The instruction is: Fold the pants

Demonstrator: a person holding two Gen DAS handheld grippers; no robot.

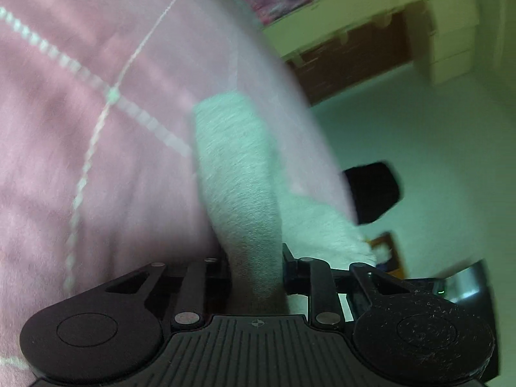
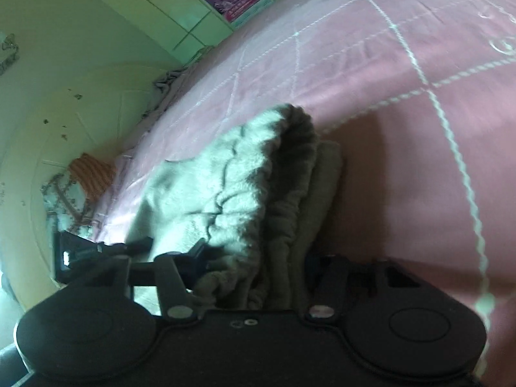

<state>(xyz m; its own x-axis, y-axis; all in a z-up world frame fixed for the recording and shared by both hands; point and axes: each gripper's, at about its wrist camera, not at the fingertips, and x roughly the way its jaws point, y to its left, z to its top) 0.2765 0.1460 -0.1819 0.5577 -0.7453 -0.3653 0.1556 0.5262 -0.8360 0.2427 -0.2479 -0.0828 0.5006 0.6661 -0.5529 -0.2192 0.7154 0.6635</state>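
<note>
Right wrist view: we have the right tongs (image 2: pixel 258 277) clamped on the bunched waistband of the pants (image 2: pixel 238 180), lifted above the pink bed (image 2: pixel 403 80). The left tongs (image 1: pixel 254 277) pinch a leg end (blurred), the garment's long axis stretching between them, near the bed's edge.

left gripper (image 1: pixel 256 277): pants (image 1: pixel 238 174) between its jaws, bedspread (image 1: pixel 80 129) behind and left | right gripper (image 2: pixel 254 277): pants (image 2: pixel 225 187) bunched between its jaws, lying on bedspread (image 2: pixel 403 129) | wall (image 2: pixel 64 48) far left
</note>
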